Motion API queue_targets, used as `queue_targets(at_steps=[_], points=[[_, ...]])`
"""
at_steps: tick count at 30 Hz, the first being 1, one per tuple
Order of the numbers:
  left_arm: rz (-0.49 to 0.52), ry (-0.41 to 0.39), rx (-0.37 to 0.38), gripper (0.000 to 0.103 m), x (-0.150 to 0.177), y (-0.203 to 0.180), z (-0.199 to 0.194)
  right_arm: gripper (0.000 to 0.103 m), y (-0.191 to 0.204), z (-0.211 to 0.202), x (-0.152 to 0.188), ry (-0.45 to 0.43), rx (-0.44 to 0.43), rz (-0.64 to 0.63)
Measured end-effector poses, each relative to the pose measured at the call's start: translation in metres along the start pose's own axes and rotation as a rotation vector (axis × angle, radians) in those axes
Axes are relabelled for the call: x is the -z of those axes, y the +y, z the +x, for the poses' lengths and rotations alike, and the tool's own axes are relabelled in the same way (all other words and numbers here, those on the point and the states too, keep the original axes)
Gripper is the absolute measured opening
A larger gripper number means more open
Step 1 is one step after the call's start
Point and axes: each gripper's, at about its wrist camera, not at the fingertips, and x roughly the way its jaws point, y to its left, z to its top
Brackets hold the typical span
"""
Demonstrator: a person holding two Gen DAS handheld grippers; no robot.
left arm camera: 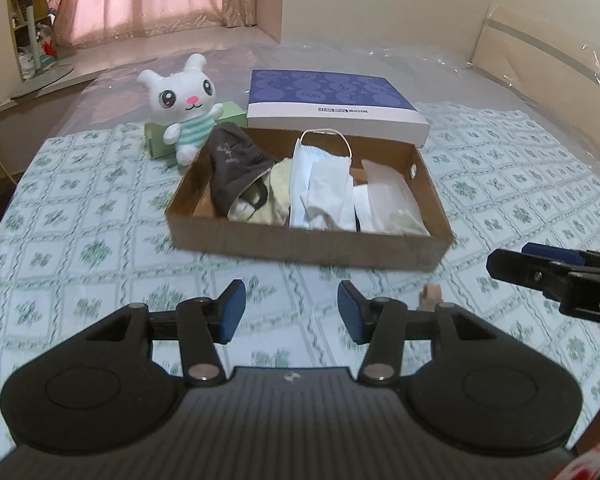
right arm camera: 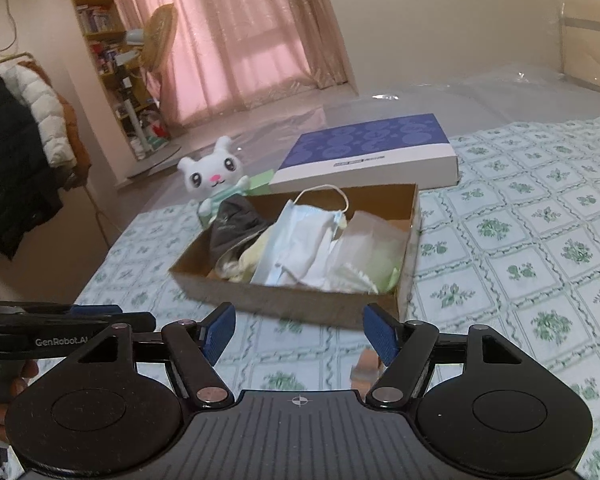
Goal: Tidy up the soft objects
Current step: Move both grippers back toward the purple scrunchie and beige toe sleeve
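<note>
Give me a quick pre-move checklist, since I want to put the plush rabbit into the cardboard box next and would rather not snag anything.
1. Left claw empty and open: ok.
2. Right claw empty and open: ok.
3. Plush rabbit reachable: ok, it sits upright outside the cardboard box, leaning on a green box.
4. Free room in the cardboard box: not ok, the dark cloth, blue face mask and white packets cover most of the floor.
5. Blue lid out of the way: ok, it lies behind the box.
6. Mask ear loop tucked in: not ok, it stands up near the back wall.
</note>
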Motion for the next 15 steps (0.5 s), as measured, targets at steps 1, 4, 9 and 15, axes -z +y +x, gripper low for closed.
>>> queue_targets(at_steps=[1, 4, 9, 15], points=[[-0.003, 0.001, 0.001, 0.048, 0.004, 0.0, -0.006, 0.07, 0.002, -0.004, 0.003, 0.004, 0.0, -0.005], [-0.009, 0.008, 0.005, 0.048, 0.017, -0.001, -0.021, 0.07, 0.007, -0.016, 0.013, 0.019, -0.006, -0.018], [-0.004, 0.021, 0.0, 0.048, 0.039, -0.004, -0.043, 0.07, 0.012, -0.033, 0.031, 0.039, -0.017, -0.03], [-0.005, 0.033, -0.008, 0.048, 0.061, -0.007, -0.063, 0.07, 0.019, -0.05, 0.046, 0.054, -0.018, -0.037]])
